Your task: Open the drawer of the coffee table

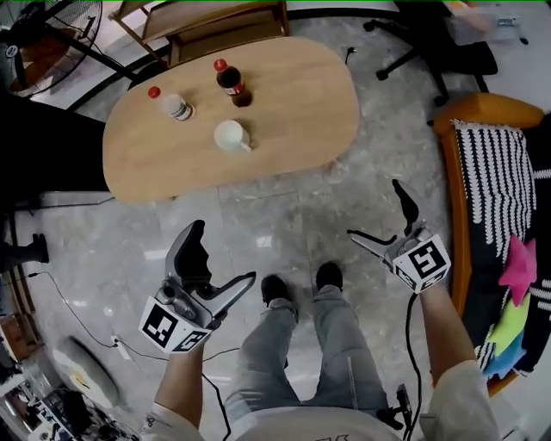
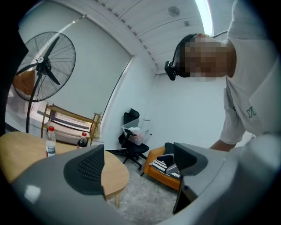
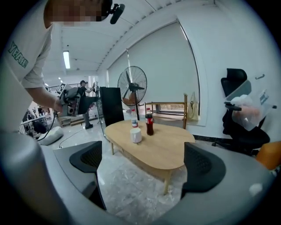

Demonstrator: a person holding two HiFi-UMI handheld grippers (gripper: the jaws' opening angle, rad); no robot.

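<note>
The oval wooden coffee table (image 1: 284, 129) stands ahead of me on the marble floor; no drawer shows in any view. The right gripper view shows the same table (image 3: 162, 147) a little way off, between the jaws. In the left gripper view only its rounded end (image 2: 115, 173) shows. My left gripper (image 1: 225, 251) is open and empty, held low at the left near my knee. My right gripper (image 1: 376, 210) is open and empty at the right, short of the table's near edge.
On the table stand a white mug (image 1: 231, 136), a cola bottle (image 1: 231, 83) and a clear bottle (image 1: 172, 103). An orange sofa with striped cushion (image 1: 491, 172) lies at right, a black office chair (image 1: 439, 43) behind, a standing fan (image 3: 132, 88) and wooden rack (image 1: 215, 21) beyond.
</note>
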